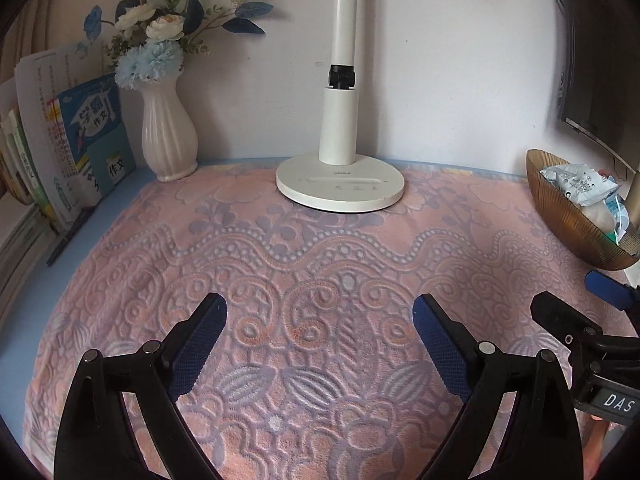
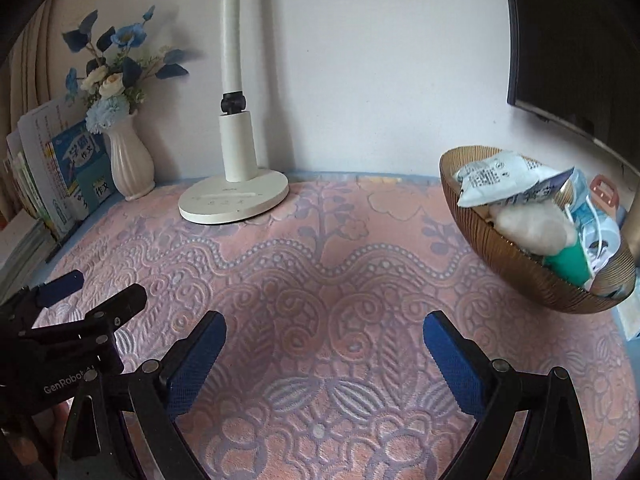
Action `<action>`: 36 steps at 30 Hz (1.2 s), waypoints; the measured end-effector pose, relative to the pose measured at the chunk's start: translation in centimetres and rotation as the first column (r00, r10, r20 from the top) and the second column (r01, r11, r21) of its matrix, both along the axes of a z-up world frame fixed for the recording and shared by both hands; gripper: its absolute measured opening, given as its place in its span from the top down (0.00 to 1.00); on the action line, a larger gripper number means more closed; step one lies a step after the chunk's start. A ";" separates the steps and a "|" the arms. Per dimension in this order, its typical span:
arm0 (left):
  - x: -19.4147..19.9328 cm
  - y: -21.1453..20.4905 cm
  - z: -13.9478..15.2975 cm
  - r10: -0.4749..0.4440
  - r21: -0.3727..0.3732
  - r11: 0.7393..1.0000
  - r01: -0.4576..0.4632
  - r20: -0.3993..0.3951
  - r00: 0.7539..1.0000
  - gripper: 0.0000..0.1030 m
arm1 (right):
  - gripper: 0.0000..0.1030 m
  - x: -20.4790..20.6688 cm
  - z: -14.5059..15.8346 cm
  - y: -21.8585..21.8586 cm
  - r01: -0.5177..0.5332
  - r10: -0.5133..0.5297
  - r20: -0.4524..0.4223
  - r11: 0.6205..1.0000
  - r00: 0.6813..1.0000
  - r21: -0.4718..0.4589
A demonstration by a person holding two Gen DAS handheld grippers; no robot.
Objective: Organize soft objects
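On my right tool [image 1: 576, 300], seen at 4 o'clock in the left wrist view, a white label reads "DAS". On my left tool [image 2: 92, 292], at 8 o'clock in the right wrist view, white lettering reads "GenRobot". At 10 o'clock, the blue book [image 1: 94, 136] carries "学霸 作文", with "作文" repeated lower down. The lamp base [image 1: 340, 182] bears a small mark, apparently "OPPLE". Print on the packet [image 2: 496, 178] in the bowl is illegible.
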State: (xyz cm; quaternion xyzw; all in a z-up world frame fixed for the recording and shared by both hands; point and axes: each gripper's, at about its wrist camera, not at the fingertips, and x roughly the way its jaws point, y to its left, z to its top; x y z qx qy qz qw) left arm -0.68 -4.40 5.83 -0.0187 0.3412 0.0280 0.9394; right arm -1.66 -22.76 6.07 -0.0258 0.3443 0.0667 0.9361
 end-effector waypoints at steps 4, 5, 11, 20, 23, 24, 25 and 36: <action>0.4 -0.1 -0.6 -0.011 0.005 1.000 0.011 -0.034 0.999 0.09 | 0.04 0.9 -0.8 -0.9 0.008 -0.004 -0.056 0.998 0.998 0.066; 0.4 -0.2 -0.7 -0.011 0.010 1.000 0.012 -0.034 0.999 0.09 | 0.04 1.1 -1.0 -0.9 0.009 -0.004 -0.077 0.998 0.997 0.063; 0.5 -0.3 -0.9 -0.017 0.012 1.000 0.018 -0.052 0.998 0.05 | 0.04 1.3 -1.6 -1.0 0.027 -0.021 -0.110 0.998 0.994 0.050; 0.8 0.9 -1.1 0.018 -0.029 0.999 -0.020 -0.070 0.997 0.05 | 0.04 1.8 -2.1 -1.2 0.036 -0.028 -0.137 0.998 0.990 0.057; 0.6 0.2 -1.0 0.004 0.003 1.000 -0.004 -0.059 0.998 0.05 | 0.04 2.0 -2.2 -1.2 0.035 -0.026 -0.145 0.998 0.989 0.057; 0.6 0.0 -1.0 0.000 0.011 1.000 0.001 -0.057 0.998 0.05 | 0.04 2.0 -2.2 -1.2 0.034 -0.026 -0.146 0.998 0.989 0.056; 0.6 -0.1 -1.0 -0.003 0.016 1.000 0.004 -0.057 0.998 0.05 | 0.04 2.0 -2.2 -1.1 0.034 -0.026 -0.147 0.998 0.989 0.055; 0.7 0.3 -1.2 0.005 0.001 1.000 -0.005 -0.074 0.997 0.05 | 0.04 2.2 -2.4 -1.0 0.034 -0.026 -0.159 0.998 0.987 0.047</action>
